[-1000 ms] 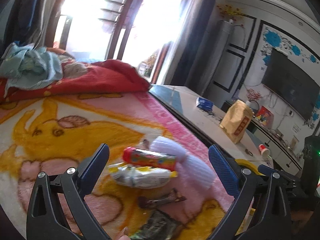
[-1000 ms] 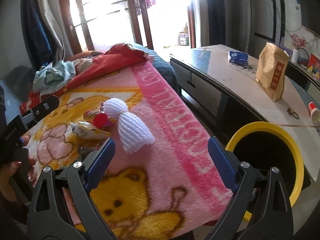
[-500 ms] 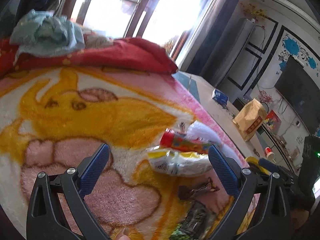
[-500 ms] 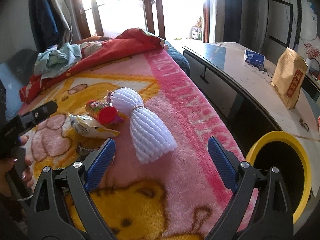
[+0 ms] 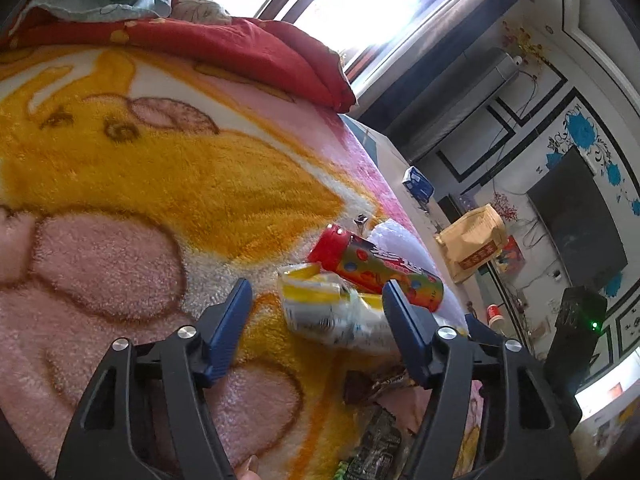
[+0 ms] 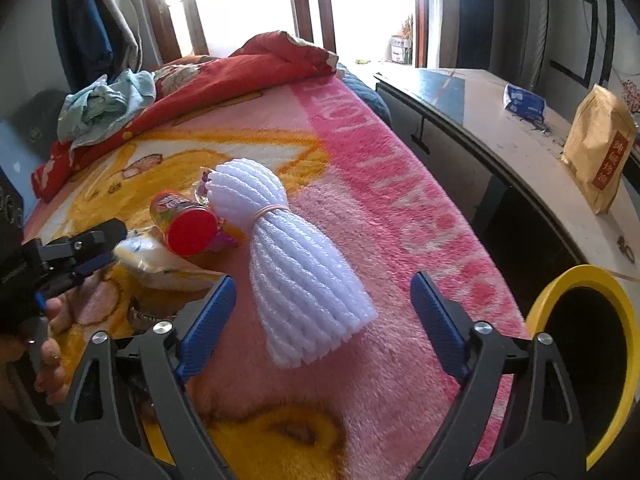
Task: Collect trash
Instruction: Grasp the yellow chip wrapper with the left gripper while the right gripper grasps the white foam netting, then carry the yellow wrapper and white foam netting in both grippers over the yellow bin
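Observation:
Trash lies on a pink and yellow blanket (image 6: 400,200). In the left wrist view, a yellow-white snack wrapper (image 5: 332,312) sits between the fingers of my left gripper (image 5: 318,316). Its jaws are closing and the left pad is still clear of the wrapper. A red-capped tube (image 5: 376,272) lies just behind. In the right wrist view, a white foam net bundle (image 6: 296,264) lies between the fingers of my right gripper (image 6: 322,316). These jaws are closing too, with gaps on both sides. The left gripper (image 6: 92,248) shows there beside the wrapper (image 6: 160,260) and the tube (image 6: 184,224).
A yellow-rimmed bin (image 6: 576,280) stands off the bed's right edge. Behind it a low table (image 6: 500,148) carries a paper bag (image 6: 600,152) and a blue packet (image 6: 524,104). A red quilt (image 6: 240,76) and clothes (image 6: 108,104) lie at the bed's far end. Dark wrappers (image 5: 372,384) lie near me.
Both grippers have come down and closer to the trash. The wrapper now sits between the left fingers and the foam bundle between the right ones. Both jaws have narrowed.

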Available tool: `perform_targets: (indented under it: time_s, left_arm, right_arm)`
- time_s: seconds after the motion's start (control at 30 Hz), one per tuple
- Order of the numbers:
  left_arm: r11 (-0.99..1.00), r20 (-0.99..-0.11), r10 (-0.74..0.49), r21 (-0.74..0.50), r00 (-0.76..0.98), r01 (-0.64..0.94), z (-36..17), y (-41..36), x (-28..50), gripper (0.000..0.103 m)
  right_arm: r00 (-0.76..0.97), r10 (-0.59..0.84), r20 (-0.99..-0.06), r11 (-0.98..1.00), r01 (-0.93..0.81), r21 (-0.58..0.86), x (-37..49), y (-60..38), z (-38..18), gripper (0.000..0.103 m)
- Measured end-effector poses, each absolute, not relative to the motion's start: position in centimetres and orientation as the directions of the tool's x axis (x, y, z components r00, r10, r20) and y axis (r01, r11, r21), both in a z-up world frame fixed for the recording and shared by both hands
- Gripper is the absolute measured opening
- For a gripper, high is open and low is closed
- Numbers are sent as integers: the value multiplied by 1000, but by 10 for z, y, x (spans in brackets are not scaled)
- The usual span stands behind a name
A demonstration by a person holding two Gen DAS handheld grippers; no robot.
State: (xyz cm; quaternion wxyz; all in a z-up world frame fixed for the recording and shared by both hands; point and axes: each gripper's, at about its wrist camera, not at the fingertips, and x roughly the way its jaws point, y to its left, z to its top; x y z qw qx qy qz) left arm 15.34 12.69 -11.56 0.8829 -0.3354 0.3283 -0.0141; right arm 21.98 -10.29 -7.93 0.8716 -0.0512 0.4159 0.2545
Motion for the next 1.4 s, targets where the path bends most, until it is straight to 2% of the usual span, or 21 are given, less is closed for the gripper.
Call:
perform_targets:
  time_s: [0.07, 0.1, 0.13, 0.2, 0.23, 0.4, 0.57, 0.87, 0.93, 1.4]
  left_arm:
    - [772, -568, -245, -604, 785, -197, -117, 126, 155, 62]
    - [774, -570, -242, -602, 785, -199, -117, 126, 156, 58]
    - [774, -573, -240, -600, 783, -202, -118, 125, 157, 56]
    - [771, -575, -240, -602, 782, -206, -119, 124, 159, 44]
    - [768, -571, -250, -609, 782, -199, -119, 124, 160, 41]
    - [785, -577, -242, -589, 780, -192, -118, 120, 162, 36]
    - [803, -566, -220, -568, 795, -182, -110, 118, 156, 28]
    - [808, -524, -202, -566, 828, -161, -93, 121, 140, 25]
    - [807, -508, -197, -569, 839, -155, -87, 122, 136, 14]
    - [814, -461, -195, -568, 866, -120, -65, 119, 122, 10]
  right_arm:
    - [508, 412, -756, 859, -494, 135, 221, -101, -83, 72]
    - [500, 419, -758, 854, -500, 141, 220, -100, -84, 63]
    - [487, 424, -764, 848, -510, 146, 220, -99, -86, 58]
    - [473, 424, -772, 842, -520, 144, 218, -96, -90, 49]
    - [473, 423, -773, 843, -519, 144, 217, -97, -90, 47]
    - [474, 428, -769, 844, -514, 153, 213, -100, -89, 32]
    - [471, 439, -765, 844, -509, 170, 210, -106, -86, 28]
    - [498, 444, -745, 853, -489, 181, 205, -115, -75, 25]
    - [506, 444, -739, 858, -479, 187, 204, -119, -72, 25]
    - [523, 464, -715, 856, -473, 210, 198, -128, -58, 24]
